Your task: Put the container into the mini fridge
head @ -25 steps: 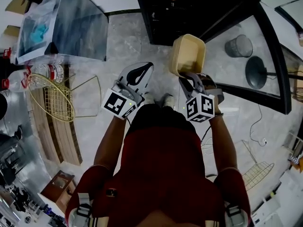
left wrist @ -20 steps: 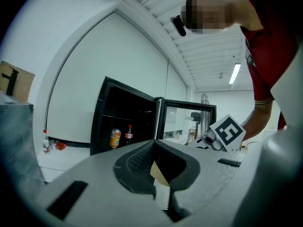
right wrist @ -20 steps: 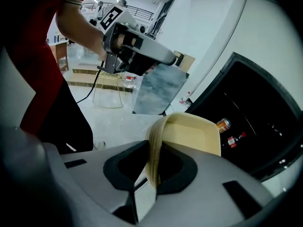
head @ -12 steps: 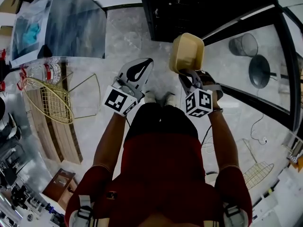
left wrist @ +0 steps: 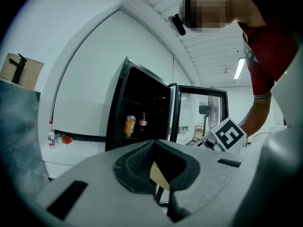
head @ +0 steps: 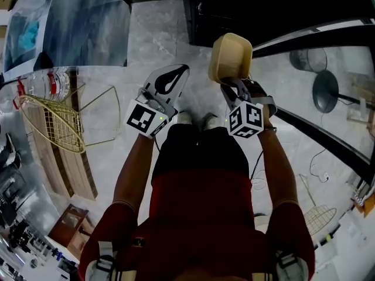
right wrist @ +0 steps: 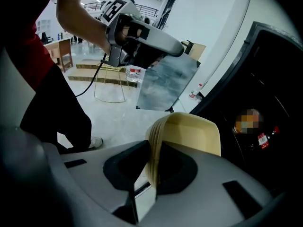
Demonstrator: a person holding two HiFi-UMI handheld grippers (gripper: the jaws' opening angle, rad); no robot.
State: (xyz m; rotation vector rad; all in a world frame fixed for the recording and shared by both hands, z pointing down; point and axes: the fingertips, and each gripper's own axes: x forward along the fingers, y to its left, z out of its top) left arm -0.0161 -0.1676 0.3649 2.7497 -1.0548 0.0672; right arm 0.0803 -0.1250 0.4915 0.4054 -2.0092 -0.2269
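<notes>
The right gripper [head: 229, 86] pinches the container [head: 231, 54] wall; the left gripper [head: 183, 69] is closed, empty. The container should enter the fridge [head: 234, 16] level.

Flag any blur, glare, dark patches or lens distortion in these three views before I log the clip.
Head view: straight lines bow toward the edges, and the corners are soft. Left gripper view: heavy fisheye with black corners, and the mini fridge interior is underexposed. Right gripper view: the container is sharp in the right gripper, but the fridge side is nearly black.
</notes>
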